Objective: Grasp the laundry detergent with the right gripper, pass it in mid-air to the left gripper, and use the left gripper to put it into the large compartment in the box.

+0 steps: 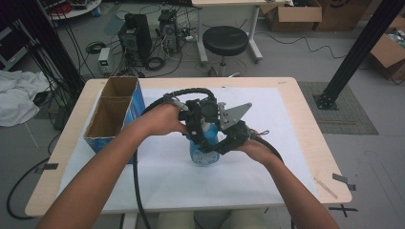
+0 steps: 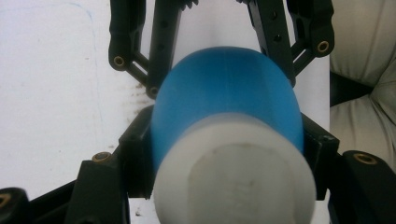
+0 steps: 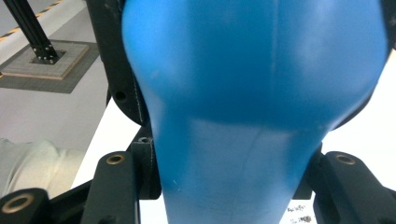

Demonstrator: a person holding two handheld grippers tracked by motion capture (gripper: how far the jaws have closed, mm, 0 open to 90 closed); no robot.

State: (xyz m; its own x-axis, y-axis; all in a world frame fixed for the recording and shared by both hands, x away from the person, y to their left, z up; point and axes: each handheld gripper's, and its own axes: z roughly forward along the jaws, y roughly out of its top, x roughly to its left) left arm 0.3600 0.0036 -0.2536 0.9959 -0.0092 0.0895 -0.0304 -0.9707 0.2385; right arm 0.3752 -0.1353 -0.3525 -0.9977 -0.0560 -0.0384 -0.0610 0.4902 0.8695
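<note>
On the tabletop (image 1: 296, 143), left to right: open cardboard box (image 1: 114, 112) with blue sides near the left edge, then the blue bottle (image 1: 204, 151) at centre on the white sheet (image 1: 267, 119), both tools on it.

Left hand-held gripper (image 1: 199, 125) comes in from above. Left gripper view: jaws clamped on the white cap (image 2: 233, 172), pads pressing on both sides, blue shoulder (image 2: 224, 88) beyond it. Grip looks square on the cap.

Right hand-held gripper (image 1: 224, 145) comes in from the side, low. Right gripper view: jaws closed on the blue body (image 3: 243, 140) just below the bulge. Firmly held, no gap visible.

Step in hand, my read: unscrew the cap, right holds, left turns.

How to do it well:
- keep the right grip steady, bottle base flat on the sheet so the body doesn't spin with the cap
- rotate the left wrist about the bottle's axis, no sideways pull or the bottle tips
- soft plastic body: squeeze just enough to hold it, too much may dent it or push contents up when the cap loosens
- mind the left cable (image 1: 138, 181) draped toward the near edge, leave slack for the twist
- lift the cap straight up once free

Can't tell whether the bottle has liquid in it.
</note>
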